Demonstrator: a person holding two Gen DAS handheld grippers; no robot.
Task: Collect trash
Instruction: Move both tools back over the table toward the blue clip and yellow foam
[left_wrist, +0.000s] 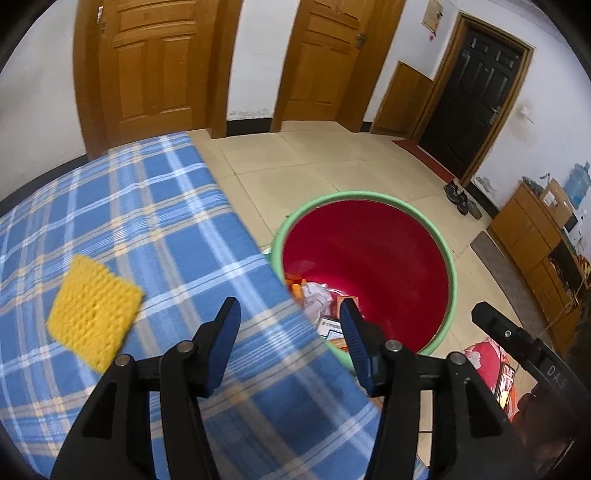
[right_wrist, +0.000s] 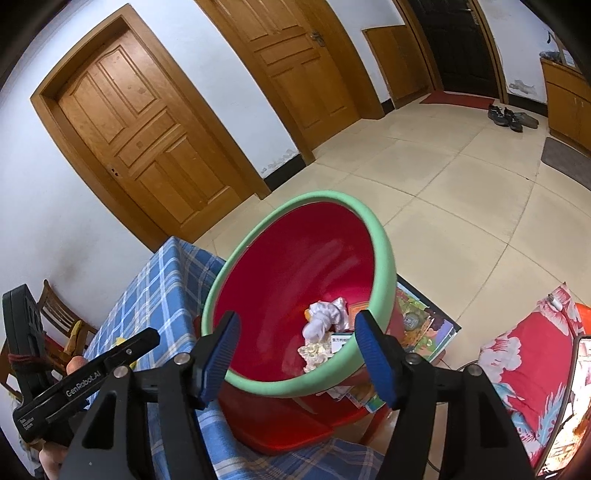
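Note:
A red bucket with a green rim (left_wrist: 450, 258) stands on the floor beside the table; it also shows in the right wrist view (right_wrist: 384, 258). Inside lie crumpled white paper (right_wrist: 325, 319), a small printed box (right_wrist: 340, 341) and orange scraps (left_wrist: 295, 286). A yellow knitted square (left_wrist: 94, 315) lies on the blue plaid tablecloth (left_wrist: 147, 221). My left gripper (left_wrist: 290, 343) is open and empty above the table's edge, next to the bucket. My right gripper (right_wrist: 295, 354) is open and empty just above the bucket's near rim.
Two wooden doors (left_wrist: 155, 62) and a dark door (left_wrist: 476, 96) line the far wall. Shoes (left_wrist: 458, 197) and a wooden cabinet (left_wrist: 532, 236) stand at the right. A floral red cushion (right_wrist: 532, 369) and picture books (right_wrist: 424, 332) lie by the bucket. A wooden chair (right_wrist: 59, 321) stands behind the table.

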